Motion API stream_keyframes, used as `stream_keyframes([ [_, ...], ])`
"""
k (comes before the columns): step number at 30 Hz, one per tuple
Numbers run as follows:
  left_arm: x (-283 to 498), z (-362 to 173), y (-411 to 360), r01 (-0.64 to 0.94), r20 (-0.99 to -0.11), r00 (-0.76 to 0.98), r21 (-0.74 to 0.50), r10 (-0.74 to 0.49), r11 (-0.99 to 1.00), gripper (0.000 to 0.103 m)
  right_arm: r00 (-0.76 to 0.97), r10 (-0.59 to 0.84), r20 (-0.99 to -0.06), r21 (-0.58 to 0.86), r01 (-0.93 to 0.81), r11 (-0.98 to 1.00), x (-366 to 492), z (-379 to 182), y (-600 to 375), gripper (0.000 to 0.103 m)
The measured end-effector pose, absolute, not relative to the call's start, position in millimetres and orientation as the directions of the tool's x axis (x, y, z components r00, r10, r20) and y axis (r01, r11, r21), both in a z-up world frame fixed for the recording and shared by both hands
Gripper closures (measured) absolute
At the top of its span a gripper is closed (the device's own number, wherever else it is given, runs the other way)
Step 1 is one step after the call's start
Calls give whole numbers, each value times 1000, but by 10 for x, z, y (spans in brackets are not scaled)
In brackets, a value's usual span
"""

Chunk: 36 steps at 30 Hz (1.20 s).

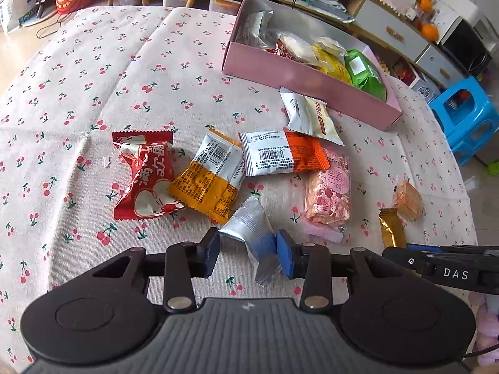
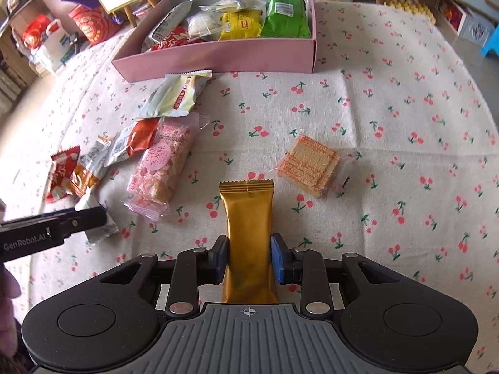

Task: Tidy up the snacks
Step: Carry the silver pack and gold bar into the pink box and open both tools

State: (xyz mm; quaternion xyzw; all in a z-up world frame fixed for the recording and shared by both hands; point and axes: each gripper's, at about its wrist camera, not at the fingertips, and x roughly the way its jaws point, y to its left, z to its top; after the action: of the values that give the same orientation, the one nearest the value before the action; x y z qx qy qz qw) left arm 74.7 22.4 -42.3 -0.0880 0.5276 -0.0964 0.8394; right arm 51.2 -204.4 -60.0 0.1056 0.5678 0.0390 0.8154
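Cherry-print cloth [image 2: 389, 118]; left gripper [image 2: 93, 218] reads "GenRobot.AI", right gripper [image 1: 414, 251] "DAS"

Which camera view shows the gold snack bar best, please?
The right wrist view: the gold snack bar lies full length at the centre, between the fingers of the right gripper, on the cherry tablecloth. The left wrist view shows only its upper end at the right, the rest hidden behind the right gripper.

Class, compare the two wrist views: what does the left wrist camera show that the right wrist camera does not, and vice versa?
Left wrist only: the left gripper straddling a silver-blue packet, pads apart.

Right wrist only: the right gripper with both pads against a gold packet.

Both: the pink box of snacks, wafer pack and cherry-print tablecloth.
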Motion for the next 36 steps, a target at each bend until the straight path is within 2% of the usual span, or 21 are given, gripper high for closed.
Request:
stream_keyframes([
  [2, 751, -406, 235, 72, -866, 423, -261, -267, 963, 68, 353, 204, -913, 243, 69, 968, 513, -587, -2070, 75],
  [4, 758, -389, 251, 73, -864, 417, -276, -281, 958, 75, 359, 219, -907, 262, 74, 962, 513, -568, -2087, 75],
  [22, 847, -197, 299, 85, -822, 431, -375, -373, 923, 76, 412, 274, -869, 349, 118, 930, 578, -402, -2205, 75],
  [36, 1193, 32, 259, 77, -756, 526, -413, -389, 907, 76, 492, 296, -819, 415, 149, 898, 1007, -201, -2239, 75],
])
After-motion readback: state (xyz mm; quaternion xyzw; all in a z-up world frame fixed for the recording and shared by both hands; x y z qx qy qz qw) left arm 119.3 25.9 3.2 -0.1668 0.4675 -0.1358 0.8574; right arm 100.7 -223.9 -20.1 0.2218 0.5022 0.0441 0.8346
